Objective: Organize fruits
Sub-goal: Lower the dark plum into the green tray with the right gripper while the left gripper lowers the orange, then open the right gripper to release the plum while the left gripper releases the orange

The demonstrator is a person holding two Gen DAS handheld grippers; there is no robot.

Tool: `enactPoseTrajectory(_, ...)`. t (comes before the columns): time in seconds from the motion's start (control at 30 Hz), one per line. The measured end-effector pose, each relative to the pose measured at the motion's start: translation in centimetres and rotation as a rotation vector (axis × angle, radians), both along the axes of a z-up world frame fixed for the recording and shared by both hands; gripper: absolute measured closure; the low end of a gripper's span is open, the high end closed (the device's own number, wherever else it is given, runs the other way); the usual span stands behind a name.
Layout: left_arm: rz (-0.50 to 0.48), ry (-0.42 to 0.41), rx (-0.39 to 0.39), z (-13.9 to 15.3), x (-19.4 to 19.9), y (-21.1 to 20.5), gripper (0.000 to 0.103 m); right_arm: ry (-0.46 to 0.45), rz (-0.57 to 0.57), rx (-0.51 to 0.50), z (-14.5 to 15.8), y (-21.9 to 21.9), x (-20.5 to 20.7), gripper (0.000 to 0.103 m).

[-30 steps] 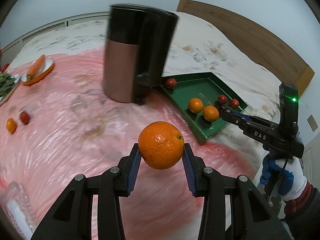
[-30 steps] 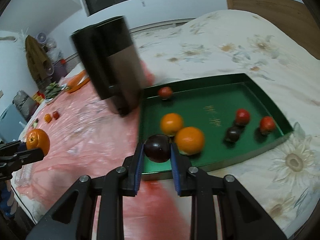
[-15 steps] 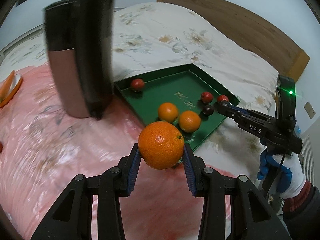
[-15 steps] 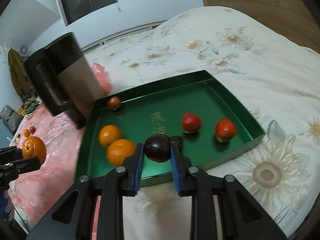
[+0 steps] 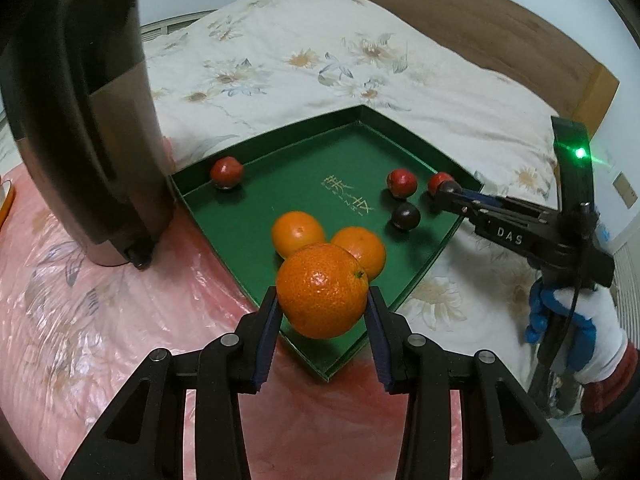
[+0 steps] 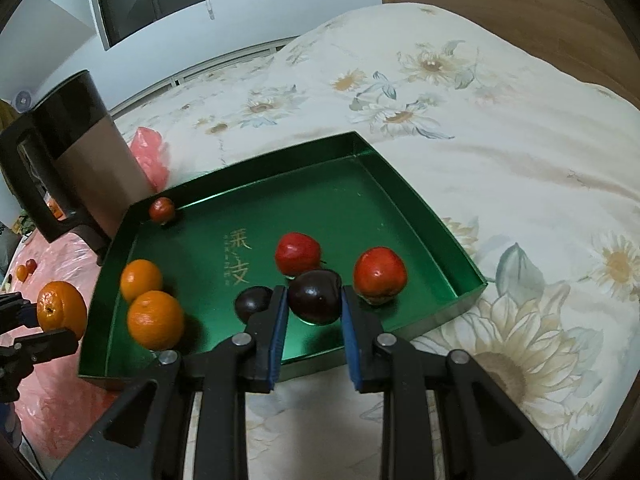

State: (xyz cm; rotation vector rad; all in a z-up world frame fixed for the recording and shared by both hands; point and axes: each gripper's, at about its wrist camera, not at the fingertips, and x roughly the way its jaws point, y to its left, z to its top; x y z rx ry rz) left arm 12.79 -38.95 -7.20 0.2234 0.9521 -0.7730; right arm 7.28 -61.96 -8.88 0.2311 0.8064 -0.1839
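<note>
Left wrist view
Left gripper [image 5: 322, 307]: clamped on a large round orange mandarin [image 5: 322, 290], held in the air over the near corner of the shallow green cardboard tray [image 5: 424, 276].
Tray contents: two smaller orange mandarins [image 5: 298, 233] touched each other just behind the held one; a dark purple round plum [image 5: 405, 216] lay to their right; a small red fruit [image 5: 227, 172] sat in the far-left corner; two red tomatoes [image 5: 401, 183] rested near the right wall.
Right gripper [image 5: 449, 189]: reached in over the right wall with a dark plum at its tip.
Right hand [image 5: 572, 332]: wore a white and blue glove.
Surroundings: a tall black and copper cylindrical appliance [image 5: 80, 120] stood left of the tray on a pink plastic sheet [image 5: 100, 320]; a floral bedspread [image 5: 360, 60] lay beyond.

Right wrist view
Right gripper [image 6: 314, 312]: closed on a dark purple plum [image 6: 315, 296], above the tray's near edge [image 6: 312, 362].
Neighbours: a second dark plum [image 6: 252, 302] lay just left of the left finger; one red tomato [image 6: 298, 254] sat behind the held plum, another [image 6: 379, 275] just to its right.
Oranges: two mandarins [image 6: 155, 319] lay along the left wall; the small red fruit [image 6: 162, 209] sat in the far corner.
Left gripper [image 6: 38, 330]: at the left edge, outside the tray, holding the large mandarin [image 6: 62, 309].
</note>
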Motion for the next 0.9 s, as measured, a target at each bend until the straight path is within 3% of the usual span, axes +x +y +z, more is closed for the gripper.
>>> enactPoseTrajectory(0.37, -0.003, 0.005, 0.054, -2.1, 0.7, -1.7, 0.067, 0.021, 0.019, -0.037, -0.9, 0.1, 1.1, 0.067)
enactPoseTrajectory(0.9, 0.0, 0.0, 0.075, -2.4, 0.4, -2.1, 0.066, 0.036, 0.031, -0.057, -1.1, 0.2, 1.3, 0.066)
